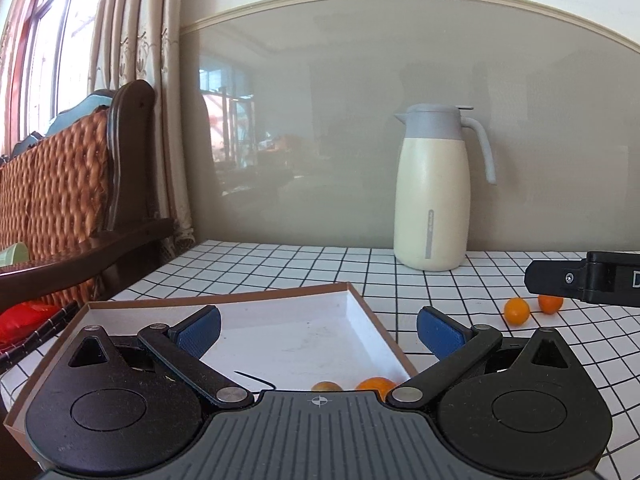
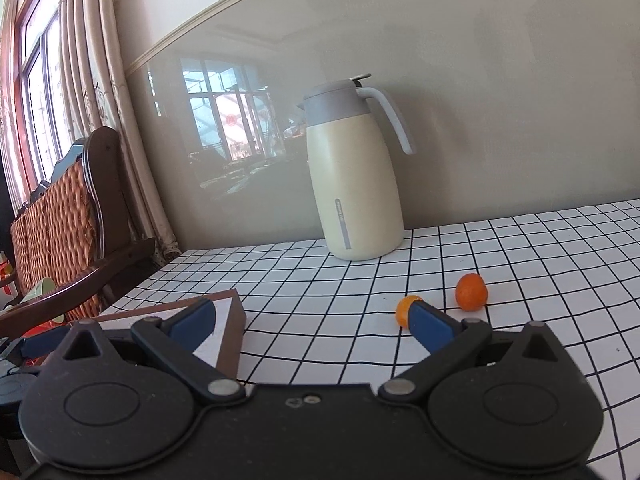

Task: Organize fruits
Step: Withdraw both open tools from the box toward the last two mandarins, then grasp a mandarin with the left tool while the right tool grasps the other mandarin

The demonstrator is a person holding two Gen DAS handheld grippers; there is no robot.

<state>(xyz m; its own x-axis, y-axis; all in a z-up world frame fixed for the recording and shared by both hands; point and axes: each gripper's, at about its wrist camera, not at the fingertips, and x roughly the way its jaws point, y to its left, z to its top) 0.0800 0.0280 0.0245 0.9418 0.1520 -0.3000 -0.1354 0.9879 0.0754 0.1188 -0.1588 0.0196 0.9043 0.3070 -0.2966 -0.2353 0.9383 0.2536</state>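
Observation:
A shallow brown box (image 1: 372, 316) with a white floor lies on the checked tablecloth, under my left gripper (image 1: 318, 326), which is open and empty. Two small orange fruits (image 1: 374, 385) lie in the box's near corner, partly hidden by the gripper body. Two more orange fruits (image 1: 517, 310) rest on the cloth to the right. In the right wrist view my right gripper (image 2: 312, 318) is open and empty; its right finger partly covers one orange fruit (image 2: 404, 310), and another orange fruit (image 2: 472, 292) sits just beyond. The box corner (image 2: 234, 320) shows at left.
A cream and grey thermos jug (image 1: 434, 196) stands at the back by the wall. A wicker-backed wooden chair (image 1: 64, 200) stands left of the table, with a red item (image 1: 24, 320) near it. The right gripper's body (image 1: 588, 282) juts in at right.

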